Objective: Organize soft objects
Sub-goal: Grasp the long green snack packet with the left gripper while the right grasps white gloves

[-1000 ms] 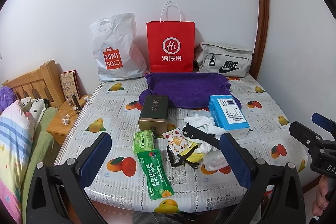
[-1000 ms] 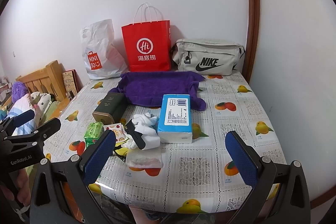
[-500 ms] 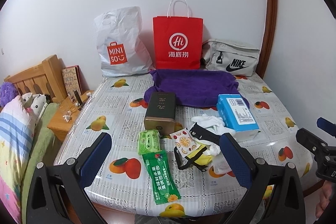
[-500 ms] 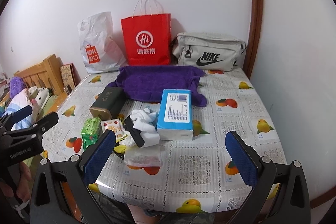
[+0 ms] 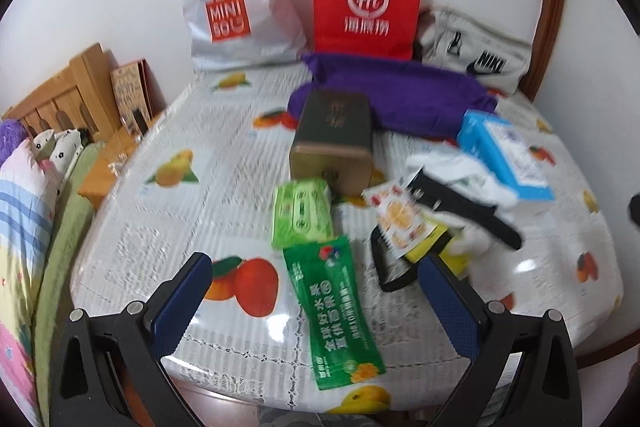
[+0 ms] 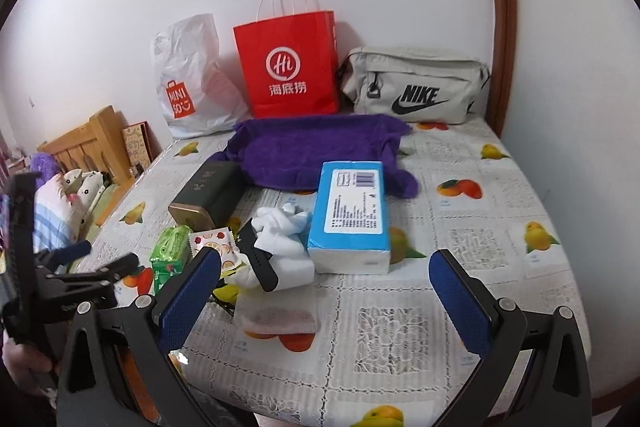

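In the left wrist view, the left hand-held gripper (image 5: 314,291) has moved in toward the clutter over the last second: the green sachet (image 5: 334,311) and the green tissue pack (image 5: 302,213) now loom larger and sit between its spread, empty fingers. The frame is blurred, so the advance is probably still under way. The white socks (image 5: 460,167) lie at two o'clock from the gripper, crossed by a black strap (image 5: 468,213), with the fruit-print packet (image 5: 400,219) beside them. Nothing soft has been lifted yet; the sorting looks barely begun.

In the right wrist view, the right hand-held gripper (image 6: 324,299) has also edged nearer the desk (image 6: 500,251), its jaws wide apart and holding nothing. The socks (image 6: 282,227) sit at eleven o'clock, touching the blue tissue pack (image 6: 352,211), and a clear-wrapped white pad (image 6: 278,319) lies just ahead of the left finger. The purple towel (image 6: 312,151) is spread at twelve o'clock, behind a dark tin (image 6: 206,197).

The desk carries a glossy fruit-print cover. Against the white wall stand a Miniso bag (image 6: 188,83), a red paper bag (image 6: 290,67) and a grey Nike bag (image 6: 416,87). A wooden headboard (image 6: 88,143) and bedding sit at nine o'clock.
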`<act>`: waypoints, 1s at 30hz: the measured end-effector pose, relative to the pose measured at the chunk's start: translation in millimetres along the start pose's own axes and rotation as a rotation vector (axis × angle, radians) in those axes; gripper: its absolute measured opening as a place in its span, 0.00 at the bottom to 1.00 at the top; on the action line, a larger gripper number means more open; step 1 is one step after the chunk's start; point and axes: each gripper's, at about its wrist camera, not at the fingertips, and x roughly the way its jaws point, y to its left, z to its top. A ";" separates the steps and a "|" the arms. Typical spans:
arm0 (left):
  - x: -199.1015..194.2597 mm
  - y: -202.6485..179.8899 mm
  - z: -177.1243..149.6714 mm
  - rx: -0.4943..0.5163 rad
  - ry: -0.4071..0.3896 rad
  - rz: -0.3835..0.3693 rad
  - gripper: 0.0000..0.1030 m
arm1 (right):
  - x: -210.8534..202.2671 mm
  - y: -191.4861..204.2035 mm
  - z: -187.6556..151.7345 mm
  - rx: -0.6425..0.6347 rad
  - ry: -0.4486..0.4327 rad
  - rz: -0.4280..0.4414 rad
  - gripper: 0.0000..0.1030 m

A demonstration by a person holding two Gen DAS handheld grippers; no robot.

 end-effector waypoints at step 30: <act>82.1 18.1 -17.1 0.012 0.072 -0.087 0.37 | 137.1 68.7 1.8 -0.237 0.146 0.048 0.43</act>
